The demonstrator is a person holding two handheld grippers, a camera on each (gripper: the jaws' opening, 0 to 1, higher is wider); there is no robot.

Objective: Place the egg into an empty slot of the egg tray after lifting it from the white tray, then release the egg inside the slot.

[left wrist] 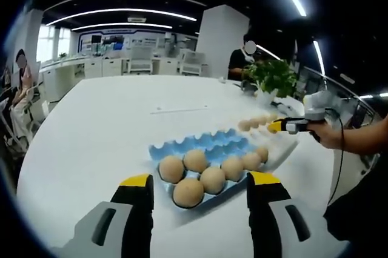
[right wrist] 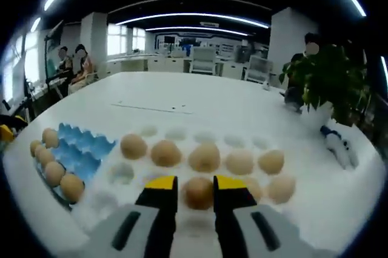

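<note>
A blue egg tray lies in the middle of the white table, with several brown eggs in its near rows and bare slots at the back. My left gripper hovers open just in front of it, holding nothing. To the right, a white tray carries several more eggs. My right gripper reaches low over its near row, jaws close against the sides of one egg that still rests in its slot. The right gripper also enters the left gripper view from the right.
A potted plant stands at the table's far right, with a small white and blue object beside it. A person's hand holds the right gripper. People sit at desks beyond the table.
</note>
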